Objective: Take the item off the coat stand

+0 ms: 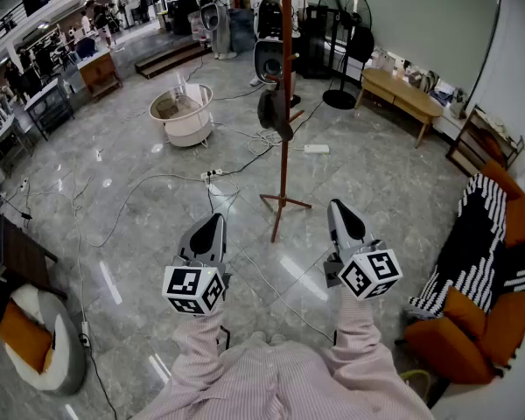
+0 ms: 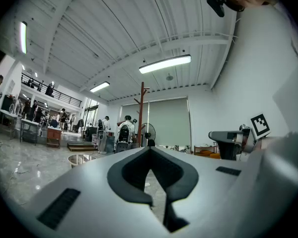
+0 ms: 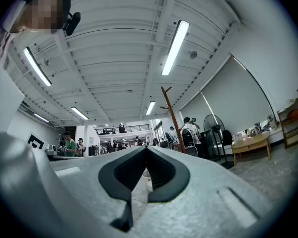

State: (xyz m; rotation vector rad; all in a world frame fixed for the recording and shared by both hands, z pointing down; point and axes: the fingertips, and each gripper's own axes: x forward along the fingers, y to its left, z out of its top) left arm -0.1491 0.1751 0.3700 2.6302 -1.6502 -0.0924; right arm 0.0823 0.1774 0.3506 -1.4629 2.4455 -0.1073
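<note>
Grey floor (image 1: 140, 234); dark item (image 1: 274, 116) on coat stand (image 1: 284, 160).

A reddish-brown wooden coat stand (image 1: 286, 59) stands on a glossy grey, stone-veined floor (image 1: 376, 173), and a dark grey-black item (image 1: 274, 114) hangs on it. The left claw (image 1: 212, 223) and right claw (image 1: 337, 206) are pale grey with black pads, and each has a black-and-white marker cube. The person's sleeves (image 1: 354, 322) are pink with fine white stripes. The orange sofa (image 1: 507, 322) carries a black-and-white striped throw (image 1: 472, 234).
</note>
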